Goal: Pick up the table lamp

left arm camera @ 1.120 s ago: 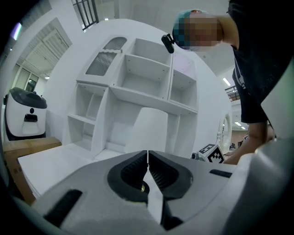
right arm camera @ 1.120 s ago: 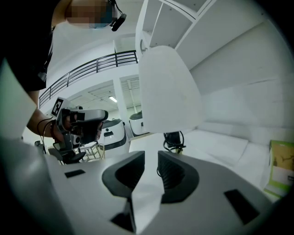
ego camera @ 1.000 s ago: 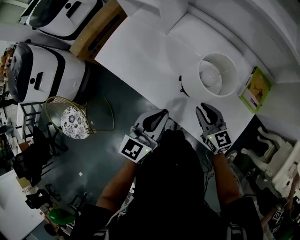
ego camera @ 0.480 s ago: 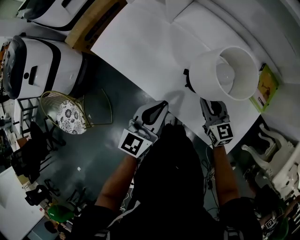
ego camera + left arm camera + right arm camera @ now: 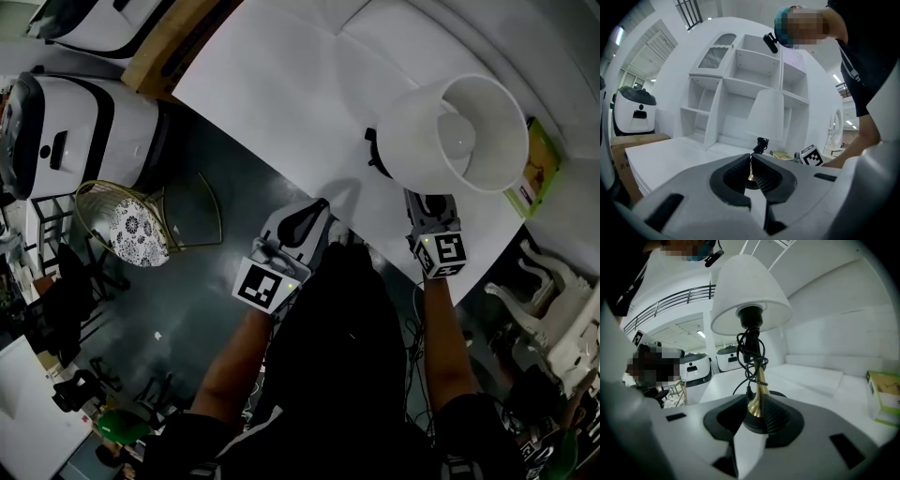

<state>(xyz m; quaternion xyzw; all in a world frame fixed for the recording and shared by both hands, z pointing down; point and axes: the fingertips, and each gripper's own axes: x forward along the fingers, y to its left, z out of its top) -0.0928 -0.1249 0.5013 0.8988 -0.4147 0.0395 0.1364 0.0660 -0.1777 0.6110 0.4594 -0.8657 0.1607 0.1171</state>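
Observation:
The table lamp has a white shade (image 5: 450,131), a black socket wound with black cord and a brass stem (image 5: 759,390) on a black base. My right gripper (image 5: 428,210) is shut on the stem just above the base and holds the lamp up off the white table (image 5: 281,94), shade tilted toward the head camera. In the right gripper view the shade (image 5: 751,291) rises straight above that gripper (image 5: 757,411). My left gripper (image 5: 314,214) hangs at the table's near edge, shut with nothing in it. Its own view (image 5: 751,164) shows the lamp (image 5: 769,115) further off.
A green and yellow book (image 5: 536,173) lies on the table right of the lamp. White machines (image 5: 75,122), a cardboard box (image 5: 178,47) and a gold wire stand (image 5: 131,230) are on the floor at left. A white shelf unit (image 5: 740,89) stands behind the table.
The lamp stood on the table a second ago; the right gripper has closed on its stem and lifted it, so the shade looms larger. The left gripper has hardly moved.

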